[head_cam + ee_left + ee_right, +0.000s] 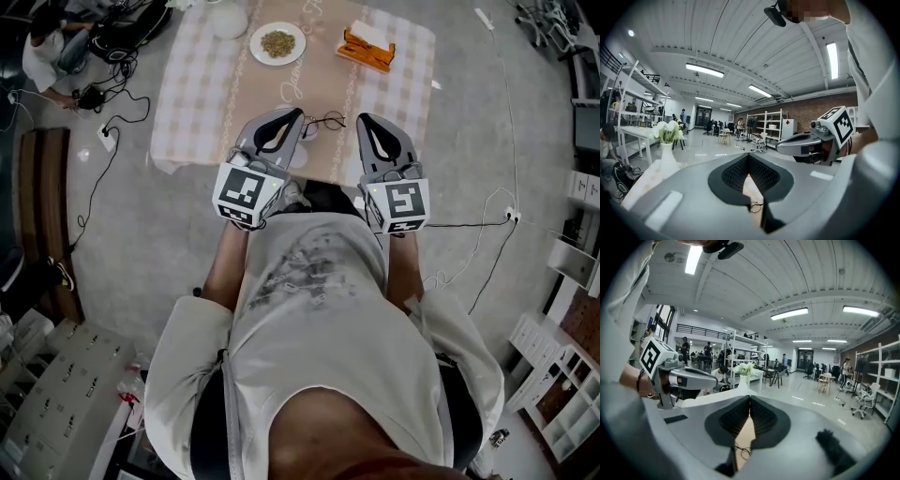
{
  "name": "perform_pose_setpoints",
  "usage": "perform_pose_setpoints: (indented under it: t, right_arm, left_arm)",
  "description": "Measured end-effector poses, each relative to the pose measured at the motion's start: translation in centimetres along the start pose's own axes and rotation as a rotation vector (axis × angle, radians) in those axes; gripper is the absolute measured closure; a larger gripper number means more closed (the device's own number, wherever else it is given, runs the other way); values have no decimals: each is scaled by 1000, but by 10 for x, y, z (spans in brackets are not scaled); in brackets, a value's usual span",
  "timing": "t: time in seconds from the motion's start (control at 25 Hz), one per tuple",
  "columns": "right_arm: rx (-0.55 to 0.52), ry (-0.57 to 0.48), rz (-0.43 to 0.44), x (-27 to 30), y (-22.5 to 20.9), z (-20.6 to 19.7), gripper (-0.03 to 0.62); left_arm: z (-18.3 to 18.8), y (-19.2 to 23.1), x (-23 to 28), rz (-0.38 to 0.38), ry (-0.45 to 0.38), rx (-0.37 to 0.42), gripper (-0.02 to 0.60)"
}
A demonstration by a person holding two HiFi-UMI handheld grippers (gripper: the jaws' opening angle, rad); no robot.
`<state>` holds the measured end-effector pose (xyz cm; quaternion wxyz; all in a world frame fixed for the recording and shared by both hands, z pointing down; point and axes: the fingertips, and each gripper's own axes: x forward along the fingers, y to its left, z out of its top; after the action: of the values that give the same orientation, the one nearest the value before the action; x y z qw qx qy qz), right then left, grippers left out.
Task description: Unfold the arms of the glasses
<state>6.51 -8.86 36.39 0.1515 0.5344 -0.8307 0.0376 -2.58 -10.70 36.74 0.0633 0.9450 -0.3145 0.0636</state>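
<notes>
Shirt (319, 272) fills the foreground; beyond it the left hand-held gripper (292, 114) and right hand-held gripper (367, 122) hover shut and empty, flanking the glasses (325, 121) on the table (192, 103), presumably so each can take one arm. Nothing's gripped yet.

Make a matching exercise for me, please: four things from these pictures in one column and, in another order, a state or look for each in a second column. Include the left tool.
Column A
1. glasses
2. plate
3. vase
4. left tool

Column B
a. shut, with nothing in it
b. holds white flowers
c. thin and dark, lying on the tablecloth
d. white and round, carries brownish food

Pairs: 1-c, 2-d, 3-b, 4-a
</notes>
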Motion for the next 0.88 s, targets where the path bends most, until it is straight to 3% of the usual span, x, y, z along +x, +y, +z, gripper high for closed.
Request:
perform_pose_setpoints:
  t: [0.88]
  right_arm:
    - [-17,141,55,35,-29,-55,576]
  left_arm:
    - [-55,6,56,-72,142,26,572]
